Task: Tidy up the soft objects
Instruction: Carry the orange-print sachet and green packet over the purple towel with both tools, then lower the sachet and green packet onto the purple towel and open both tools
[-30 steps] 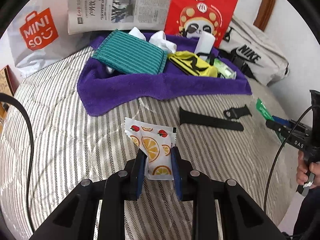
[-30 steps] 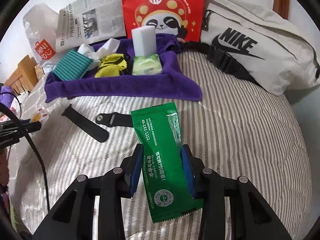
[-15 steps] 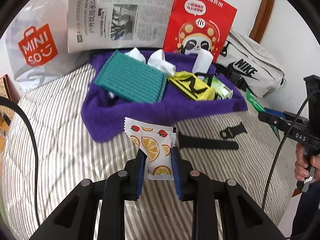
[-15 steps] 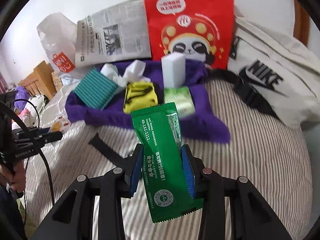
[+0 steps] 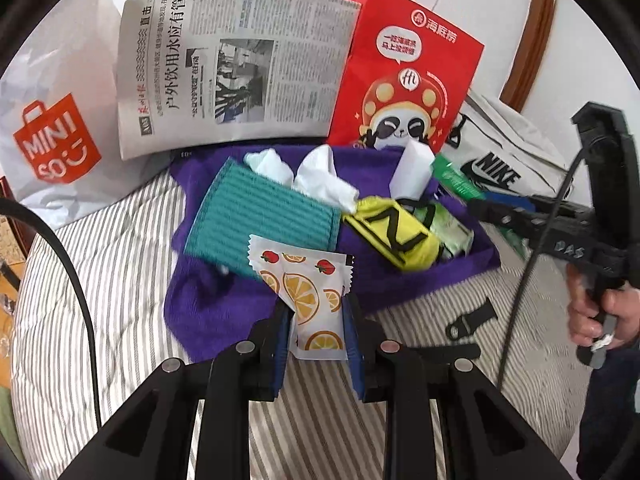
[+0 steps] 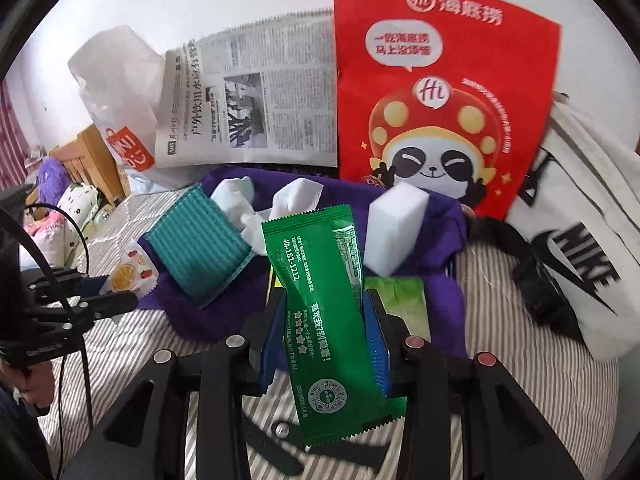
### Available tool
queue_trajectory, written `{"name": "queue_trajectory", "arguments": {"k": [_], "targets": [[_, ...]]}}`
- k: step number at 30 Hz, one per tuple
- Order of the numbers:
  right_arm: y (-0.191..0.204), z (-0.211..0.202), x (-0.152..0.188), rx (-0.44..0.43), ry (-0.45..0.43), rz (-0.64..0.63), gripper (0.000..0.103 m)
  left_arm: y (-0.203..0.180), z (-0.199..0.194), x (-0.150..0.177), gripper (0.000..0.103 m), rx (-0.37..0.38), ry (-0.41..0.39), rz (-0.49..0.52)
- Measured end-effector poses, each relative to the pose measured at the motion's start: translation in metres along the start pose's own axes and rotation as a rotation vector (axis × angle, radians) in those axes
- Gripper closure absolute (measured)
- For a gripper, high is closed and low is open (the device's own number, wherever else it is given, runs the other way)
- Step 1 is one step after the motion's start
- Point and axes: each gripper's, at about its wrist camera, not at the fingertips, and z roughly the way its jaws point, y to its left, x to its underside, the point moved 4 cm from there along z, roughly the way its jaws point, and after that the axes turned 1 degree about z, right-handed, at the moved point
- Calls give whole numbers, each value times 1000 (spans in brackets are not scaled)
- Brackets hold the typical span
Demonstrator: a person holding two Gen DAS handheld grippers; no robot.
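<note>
The left hand-held gripper (image 5: 316, 332) clamps a fruit-print packet (image 5: 306, 288); the right hand-held gripper (image 6: 326, 320) clamps a green packet (image 6: 324, 300), long axis pointing ahead. The purple towel (image 5: 208, 304) lies just beyond both, on the bed (image 5: 100, 264).

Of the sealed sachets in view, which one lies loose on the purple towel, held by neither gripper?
The pale green sachet beside the yellow pouch. The fruit-print sachet sits in the left gripper, the dark green sachet in the right gripper.
</note>
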Motion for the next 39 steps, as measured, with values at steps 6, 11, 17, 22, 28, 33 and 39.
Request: {"name": "queue_trajectory", "arguments": {"k": [6, 11, 17, 22, 28, 33, 39], "targets": [[-12, 37, -16, 12, 54, -2, 65, 3, 17, -15, 79, -30, 10, 16], [-20, 62, -16, -1, 96, -11, 65, 5, 33, -24, 79, -15, 26, 0], [-26, 83, -15, -22, 132, -19, 65, 2, 50, -29, 79, -16, 41, -4], [-30, 91, -14, -29, 136, -11, 65, -5, 65, -32, 79, -11, 61, 32], [-29, 97, -15, -34, 139, -15, 64, -15, 75, -38, 79, -6, 59, 73], [-29, 97, -14, -41, 137, -22, 64, -23, 80, -41, 77, 3, 55, 113], [-30, 98, -12, -48, 134, -22, 63, -36, 88, -39, 72, 10, 81, 148]]}}
